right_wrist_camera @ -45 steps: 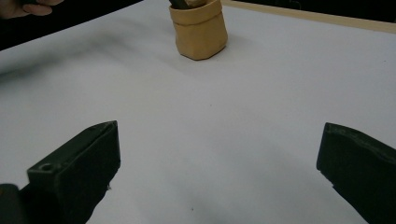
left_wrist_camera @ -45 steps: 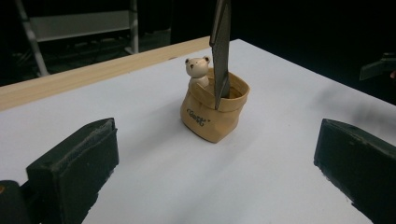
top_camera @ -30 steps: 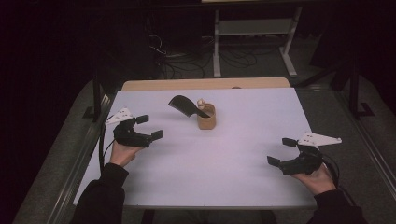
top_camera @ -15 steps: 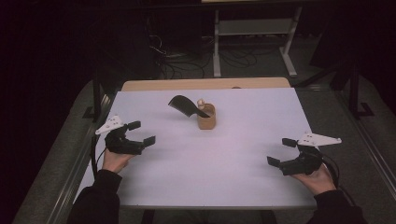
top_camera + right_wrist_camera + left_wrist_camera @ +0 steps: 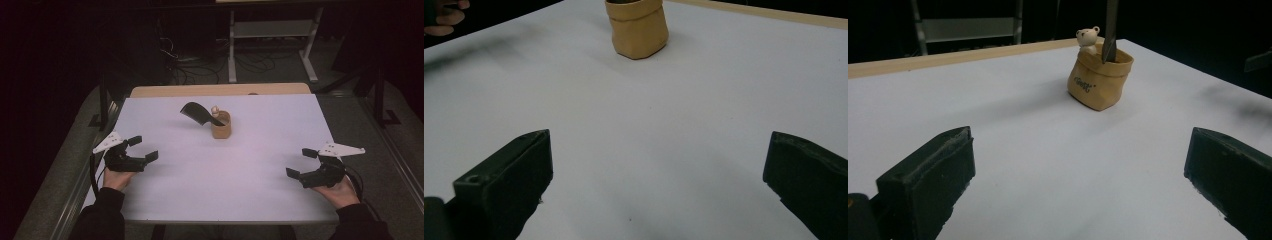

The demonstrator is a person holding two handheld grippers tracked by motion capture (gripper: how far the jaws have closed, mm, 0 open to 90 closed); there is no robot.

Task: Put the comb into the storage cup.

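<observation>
Left gripper [image 5: 141, 148] is backing off toward 8 o'clock, jaws wide and empty like right gripper [image 5: 304, 164], leaving the comb [image 5: 197, 113] leaning in the pouch [image 5: 221, 125] at 12 o'clock.

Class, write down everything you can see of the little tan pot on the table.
The pot is a small tan holder shaped like a paper bag with a rolled rim, probably ceramic, with small dark lettering on its side. It stands upright on the white table toward the far edge. A tiny cream bear peeks over its rim, and a black comb stands in it, leaning left.
</observation>
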